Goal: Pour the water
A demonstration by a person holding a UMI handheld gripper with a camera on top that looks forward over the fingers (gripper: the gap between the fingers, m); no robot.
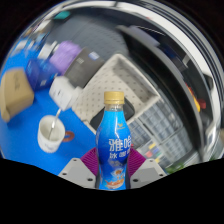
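The gripper [112, 176] clamps a blue bottle [114, 140] with a yellow cap between its two fingers; the bottle stands upright at twelve o'clock from the fingertips. On the blue table [20, 70], at about ten o'clock from the bottle, sits a white cup [50, 132]. A white box [62, 92] lies beyond the cup.

Bright, even light; strong fisheye bending toward edges. Background motion-blurred and soft; bottle [114, 140] fairly sharp, glare streaks on shiny surfaces beyond it.
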